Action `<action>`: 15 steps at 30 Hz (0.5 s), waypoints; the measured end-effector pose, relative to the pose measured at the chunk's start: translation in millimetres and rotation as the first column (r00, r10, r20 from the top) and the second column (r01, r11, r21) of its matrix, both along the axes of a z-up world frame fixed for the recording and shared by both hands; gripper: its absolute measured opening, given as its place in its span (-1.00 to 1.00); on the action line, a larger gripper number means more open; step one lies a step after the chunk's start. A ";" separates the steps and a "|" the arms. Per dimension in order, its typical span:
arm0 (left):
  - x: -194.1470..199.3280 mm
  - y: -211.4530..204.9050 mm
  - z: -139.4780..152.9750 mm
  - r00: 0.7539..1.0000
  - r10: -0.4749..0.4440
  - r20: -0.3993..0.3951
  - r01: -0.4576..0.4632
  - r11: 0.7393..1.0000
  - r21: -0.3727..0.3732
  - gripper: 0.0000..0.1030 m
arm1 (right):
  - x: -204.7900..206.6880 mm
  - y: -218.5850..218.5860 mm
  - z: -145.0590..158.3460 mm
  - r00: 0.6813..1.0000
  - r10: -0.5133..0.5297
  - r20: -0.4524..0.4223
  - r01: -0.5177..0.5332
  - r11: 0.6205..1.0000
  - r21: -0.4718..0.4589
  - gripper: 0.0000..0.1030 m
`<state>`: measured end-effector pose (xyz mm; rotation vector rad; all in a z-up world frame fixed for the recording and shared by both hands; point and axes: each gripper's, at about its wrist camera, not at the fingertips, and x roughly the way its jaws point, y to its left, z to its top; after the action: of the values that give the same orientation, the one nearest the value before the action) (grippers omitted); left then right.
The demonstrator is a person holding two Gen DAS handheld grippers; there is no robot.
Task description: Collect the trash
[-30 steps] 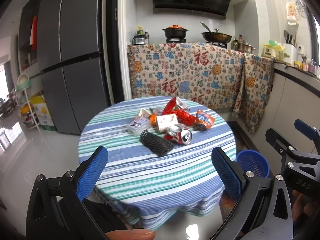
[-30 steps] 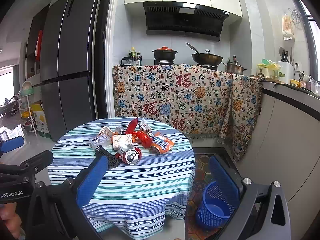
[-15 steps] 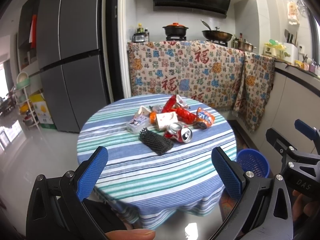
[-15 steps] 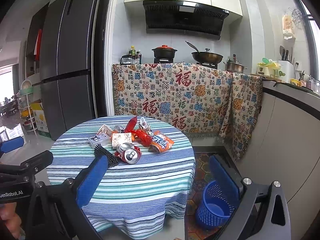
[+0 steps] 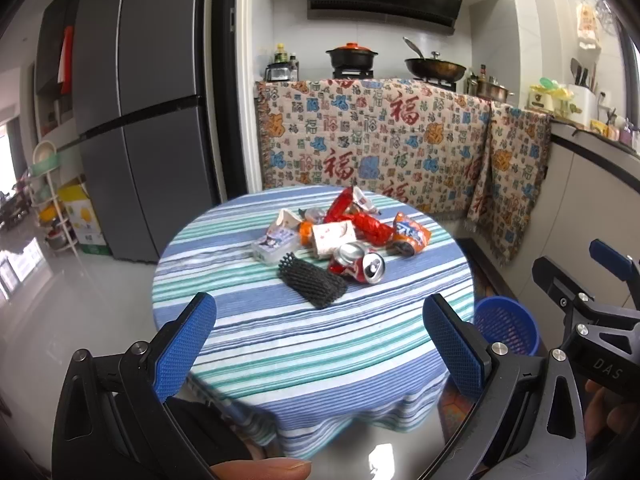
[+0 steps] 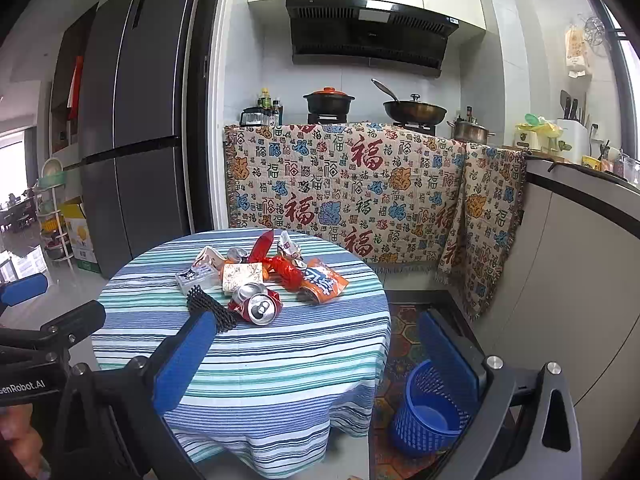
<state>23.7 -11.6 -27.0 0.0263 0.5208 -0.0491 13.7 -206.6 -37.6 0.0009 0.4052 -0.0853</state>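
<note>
Two spread, empty claws, left [image 5: 319,334] and right [image 6: 316,356], well short of the trash pile [image 5: 340,240].

A grey refrigerator [image 6: 136,152] stands left of a counter draped with a patterned cloth [image 6: 344,184]. On the stove sit a black pot with orange lid [image 6: 329,102] and a wok [image 6: 415,111], beneath a black range hood [image 6: 368,36].

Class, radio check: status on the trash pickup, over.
Left gripper open, right gripper open, both empty. Trash pile untouched on table. Blue bin beside table, path clear.
</note>
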 end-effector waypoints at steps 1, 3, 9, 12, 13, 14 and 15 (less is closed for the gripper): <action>1.0 0.2 0.3 1.000 0.000 0.000 0.000 1.000 0.000 0.99 | 0.1 -0.1 -0.1 1.000 -0.001 0.001 0.001 1.000 0.000 1.00; 0.8 -0.5 -0.4 1.000 0.000 -0.001 0.000 1.000 -0.001 0.99 | 0.4 -0.4 -0.4 1.000 -0.002 0.001 0.002 1.000 -0.001 1.00; 2.7 0.4 -0.8 1.000 0.001 -0.004 -0.001 1.000 -0.001 0.99 | 2.8 0.5 -0.9 1.000 -0.003 -0.006 0.003 1.000 -0.002 1.00; 3.4 -0.2 -1.2 1.000 0.002 -0.006 -0.002 1.000 0.000 0.99 | 3.2 1.5 -0.7 1.000 -0.002 -0.008 0.002 1.000 -0.002 1.00; 4.4 0.0 -1.9 1.000 0.003 -0.008 -0.003 1.000 0.000 0.99 | 3.6 1.2 -0.9 1.000 -0.002 -0.008 0.002 1.000 -0.001 1.00; 5.5 0.4 -2.7 1.000 0.004 -0.012 -0.004 1.000 -0.001 0.99 | 3.9 0.7 -1.2 1.000 -0.003 -0.009 0.003 1.000 -0.001 1.00; 6.4 0.9 -4.0 1.000 0.006 -0.016 -0.006 1.000 -0.004 0.99 | 4.9 1.0 -1.6 1.000 -0.005 -0.009 0.005 1.000 -0.001 1.00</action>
<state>30.1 -10.7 -31.0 0.0203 0.5364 -0.0448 18.6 -205.6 -39.2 0.0001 0.4143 -0.0905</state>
